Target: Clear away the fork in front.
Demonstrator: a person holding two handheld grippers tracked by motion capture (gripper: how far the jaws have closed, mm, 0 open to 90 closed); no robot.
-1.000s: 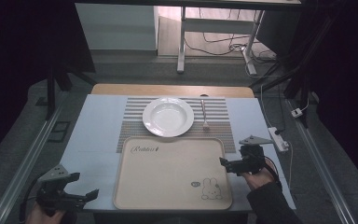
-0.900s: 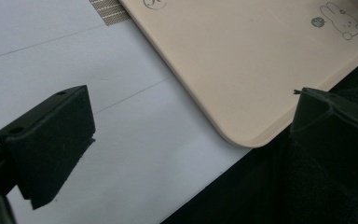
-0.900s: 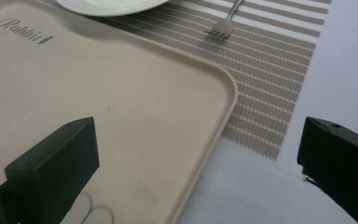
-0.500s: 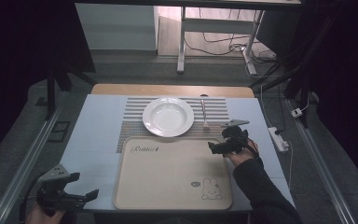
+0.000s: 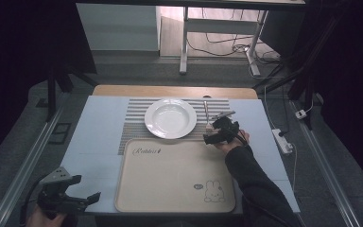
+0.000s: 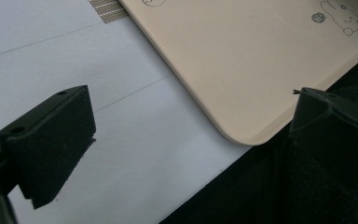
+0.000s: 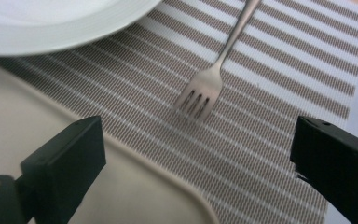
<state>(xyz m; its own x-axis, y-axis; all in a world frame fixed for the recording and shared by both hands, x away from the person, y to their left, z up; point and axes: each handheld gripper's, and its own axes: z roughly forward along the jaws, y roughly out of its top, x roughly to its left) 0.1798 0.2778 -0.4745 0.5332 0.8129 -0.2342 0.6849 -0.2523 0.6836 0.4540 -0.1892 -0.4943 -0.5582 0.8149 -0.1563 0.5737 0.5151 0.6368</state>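
Note:
A white plate (image 5: 170, 118) sits on a striped placemat (image 5: 132, 127), with a metal fork (image 5: 206, 111) lying just to its right. In front of them lies a beige tray (image 5: 175, 175) with a rabbit drawing. My right gripper (image 5: 210, 131) hovers low over the tray's far right corner, aimed at the fork (image 7: 200, 93). Its jaws (image 7: 198, 140) are open and have just been closing slightly, with nothing between them. The plate's rim (image 7: 51, 23) is at the upper left of the right gripper view. My left gripper (image 5: 86, 188) stands open at the table's front left corner, beside the tray (image 6: 242, 60).
The pale blue table top (image 5: 99, 132) has bare room left of the placemat and tray. A wooden strip (image 5: 170, 91) edges its far side. A white power strip (image 5: 282, 141) lies on the floor to the right. Metal rails run along both sides.
My right gripper has moved from the tray's right edge forward and to the left, down toward the fork. The left gripper has stayed where it was.

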